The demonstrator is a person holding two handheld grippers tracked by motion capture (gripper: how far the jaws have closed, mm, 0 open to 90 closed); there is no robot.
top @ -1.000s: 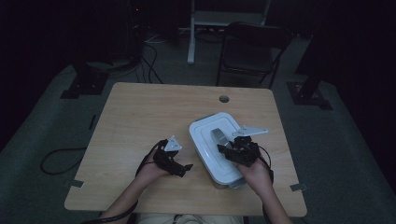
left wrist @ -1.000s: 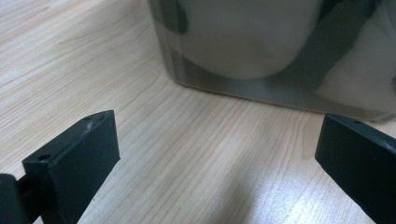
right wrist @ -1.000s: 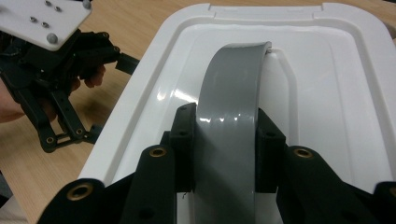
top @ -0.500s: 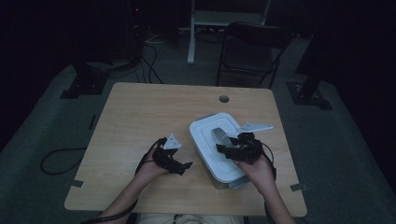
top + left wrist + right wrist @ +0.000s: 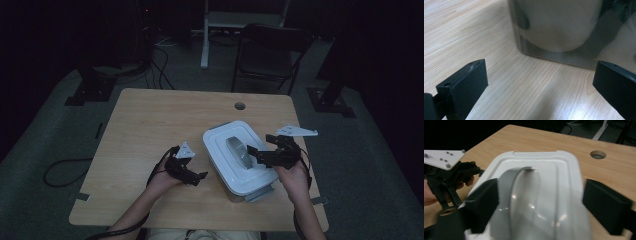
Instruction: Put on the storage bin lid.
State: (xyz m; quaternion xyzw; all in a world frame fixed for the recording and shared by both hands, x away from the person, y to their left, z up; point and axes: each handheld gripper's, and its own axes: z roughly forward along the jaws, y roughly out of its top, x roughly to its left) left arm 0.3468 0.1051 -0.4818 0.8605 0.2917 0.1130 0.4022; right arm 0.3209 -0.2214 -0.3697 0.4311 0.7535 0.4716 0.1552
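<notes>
A white lidded container (image 5: pixel 235 165) stands at the table's front right, with a grey arched handle (image 5: pixel 239 150) on its lid. My right gripper (image 5: pixel 260 145) hangs open over the lid's right side. In the right gripper view the handle (image 5: pixel 524 195) lies between the wide-apart jaws of this gripper (image 5: pixel 544 207), above the white lid (image 5: pixel 566 167). My left gripper (image 5: pixel 197 176) rests low on the table just left of the container, open and holding nothing. In the left gripper view its jaws (image 5: pixel 539 85) face the container's clear side wall (image 5: pixel 559 30), a short way off.
The wooden table (image 5: pixel 150 125) has a round cable hole (image 5: pixel 240 106) at the back. A dark chair (image 5: pixel 272 55) and a white desk frame (image 5: pixel 205 35) stand beyond it. Cables (image 5: pixel 65 170) lie on the floor at the left.
My right hand and gripper have shifted a little to the right over the lid. The left gripper has hardly moved.
</notes>
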